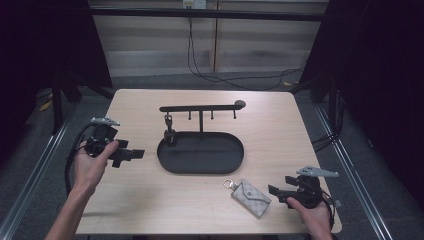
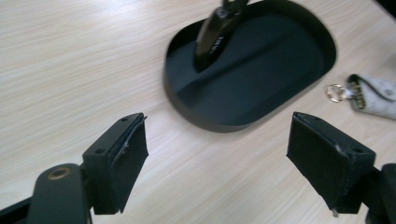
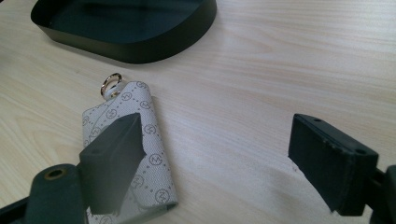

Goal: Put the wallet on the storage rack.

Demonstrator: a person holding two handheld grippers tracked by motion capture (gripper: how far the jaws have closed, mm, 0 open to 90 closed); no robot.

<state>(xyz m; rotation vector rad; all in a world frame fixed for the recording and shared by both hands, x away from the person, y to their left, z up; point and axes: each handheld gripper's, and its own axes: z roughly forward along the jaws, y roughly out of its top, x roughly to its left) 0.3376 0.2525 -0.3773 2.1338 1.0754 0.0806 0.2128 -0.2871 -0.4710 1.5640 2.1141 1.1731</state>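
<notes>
Left gripper [image 1: 131, 154] spread wide and empty, black tray [image 2: 261, 70] ahead of its fingers. Right gripper [image 3: 215, 163] likewise open, key pouch [image 3: 135, 154] flat on the bench [image 1: 280, 120] beneath its left finger [image 3: 114, 156]. Likely to skid sideways or slip out if pinched off-centre.

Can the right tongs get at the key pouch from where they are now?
Probably yes. The right tongs are open just beside the key pouch, which lies flat on bare table, apart from the black tray; nothing sits between them.
</notes>
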